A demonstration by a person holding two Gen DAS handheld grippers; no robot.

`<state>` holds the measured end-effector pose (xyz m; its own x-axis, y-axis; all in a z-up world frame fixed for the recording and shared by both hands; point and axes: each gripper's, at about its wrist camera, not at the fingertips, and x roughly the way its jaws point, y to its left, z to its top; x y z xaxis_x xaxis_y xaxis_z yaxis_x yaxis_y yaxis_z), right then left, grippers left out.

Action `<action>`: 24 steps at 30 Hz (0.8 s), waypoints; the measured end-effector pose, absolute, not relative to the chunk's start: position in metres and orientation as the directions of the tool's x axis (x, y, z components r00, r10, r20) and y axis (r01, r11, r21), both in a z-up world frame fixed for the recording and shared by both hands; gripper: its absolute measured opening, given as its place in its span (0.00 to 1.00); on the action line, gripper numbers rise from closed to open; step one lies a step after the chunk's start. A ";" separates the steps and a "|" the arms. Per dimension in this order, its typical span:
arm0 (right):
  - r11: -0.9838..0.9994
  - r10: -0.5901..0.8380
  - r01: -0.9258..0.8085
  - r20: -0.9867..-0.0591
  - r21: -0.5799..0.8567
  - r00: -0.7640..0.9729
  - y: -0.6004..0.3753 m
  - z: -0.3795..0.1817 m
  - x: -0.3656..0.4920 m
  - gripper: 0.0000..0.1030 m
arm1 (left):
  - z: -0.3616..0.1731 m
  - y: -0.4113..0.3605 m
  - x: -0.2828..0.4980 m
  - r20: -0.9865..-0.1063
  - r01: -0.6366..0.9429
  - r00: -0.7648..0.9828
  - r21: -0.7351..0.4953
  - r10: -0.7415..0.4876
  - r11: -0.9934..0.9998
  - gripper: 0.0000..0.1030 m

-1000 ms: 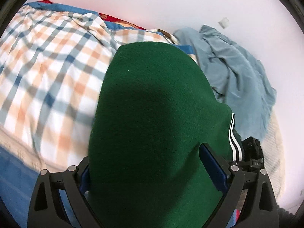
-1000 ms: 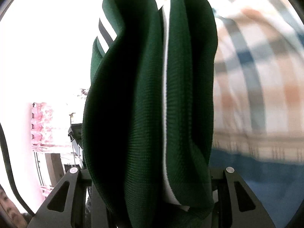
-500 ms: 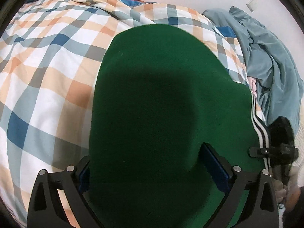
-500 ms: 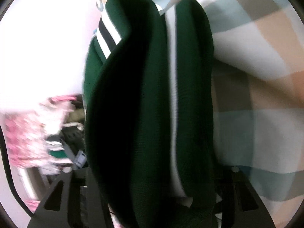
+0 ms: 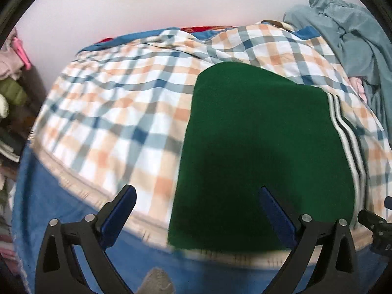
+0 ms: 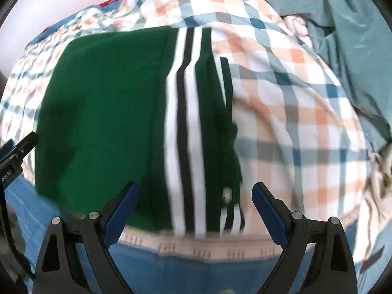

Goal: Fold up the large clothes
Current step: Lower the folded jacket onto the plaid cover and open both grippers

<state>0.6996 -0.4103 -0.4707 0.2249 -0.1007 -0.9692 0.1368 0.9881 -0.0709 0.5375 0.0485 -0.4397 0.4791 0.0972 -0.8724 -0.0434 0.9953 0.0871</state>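
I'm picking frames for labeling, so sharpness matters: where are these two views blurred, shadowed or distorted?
Left wrist view: fisheye bends the plaid bedding; a dark shadow lies on the green garment; the near bed edge is smeared. Right wrist view: motion blur softens the garment's white stripes and the bedding.

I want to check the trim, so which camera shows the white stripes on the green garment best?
The right wrist view: the white stripes run down the middle of the green garment, large and unobstructed. The left wrist view shows them only thin and curved along the garment's right edge.
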 end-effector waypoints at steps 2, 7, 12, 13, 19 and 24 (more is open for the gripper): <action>0.984 -0.140 0.142 -0.962 -0.108 0.235 -0.425 -0.466 0.654 0.92 | -0.417 0.049 0.516 -0.868 -0.058 0.487 0.078 0.097 0.995 1.00; 0.976 -0.182 0.173 -0.938 -0.135 0.296 -0.385 -0.374 0.574 0.92 | -0.349 0.039 0.469 -0.844 -0.074 0.525 0.084 0.110 0.994 1.00; 0.970 -0.213 0.192 -0.903 -0.149 0.374 -0.346 -0.262 0.500 0.92 | -0.274 0.027 0.419 -0.817 -0.064 0.567 0.086 0.107 0.994 1.00; 0.969 -0.216 0.198 -0.898 -0.149 0.384 -0.341 -0.245 0.490 0.92 | -0.258 0.025 0.407 -0.814 -0.057 0.572 0.084 0.101 0.995 1.00; 0.963 -0.246 0.212 -0.856 -0.165 0.454 -0.321 -0.140 0.410 0.92 | -0.181 0.021 0.343 -0.794 -0.045 0.603 0.064 0.078 0.997 1.00; 0.964 -0.246 0.216 -0.832 -0.156 0.497 -0.309 -0.067 0.349 0.92 | -0.120 0.019 0.287 -0.758 -0.035 0.650 0.054 0.064 0.998 1.00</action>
<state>0.3486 -0.3093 -0.0670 0.4974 -0.2464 -0.8318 0.2159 0.9638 -0.1564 0.2875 0.0185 -0.1199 0.6495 0.0640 -0.7577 -0.0350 0.9979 0.0544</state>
